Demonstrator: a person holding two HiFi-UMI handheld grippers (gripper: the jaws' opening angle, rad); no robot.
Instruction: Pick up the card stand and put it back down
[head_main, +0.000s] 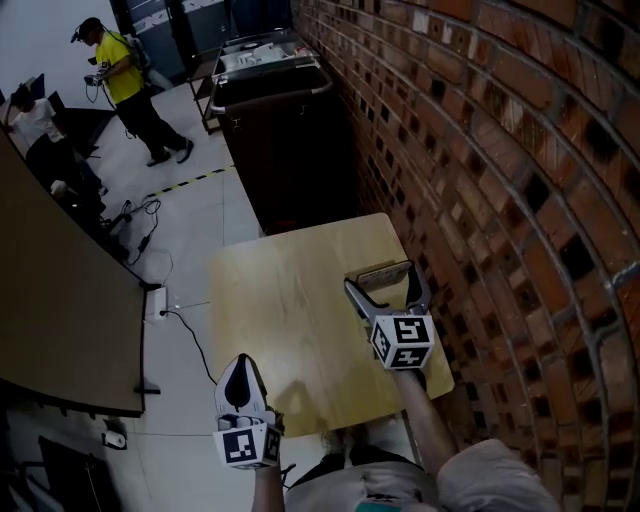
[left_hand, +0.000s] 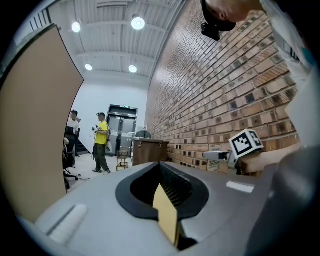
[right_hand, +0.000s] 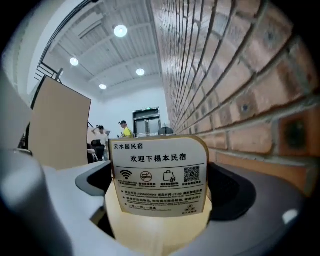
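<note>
The card stand stands upright at the far right of the table, close beside the brick wall. It lies dead ahead of the right gripper, at 12 o'clock from its marker cube. That gripper's jaws are spread wide, one tip off each end of the stand, so the stand sits in the gap between them. Its long axis runs roughly 9 to 3 o'clock, straight across from jaw to jaw. I cannot tell whether the pads already touch its edges. The right gripper view shows the stand face-on: a pale wooden panel with rounded top corners. It carries a white printed card with a heading, a row of small icons, a square code and fine lines of text. The left gripper hangs at about 7 o'clock from the stand, well apart, over the table's near edge, jaws pressed together on nothing. The right hand is plainly the nearer, and a squeeze inward looks like all the lift needs.
</note>
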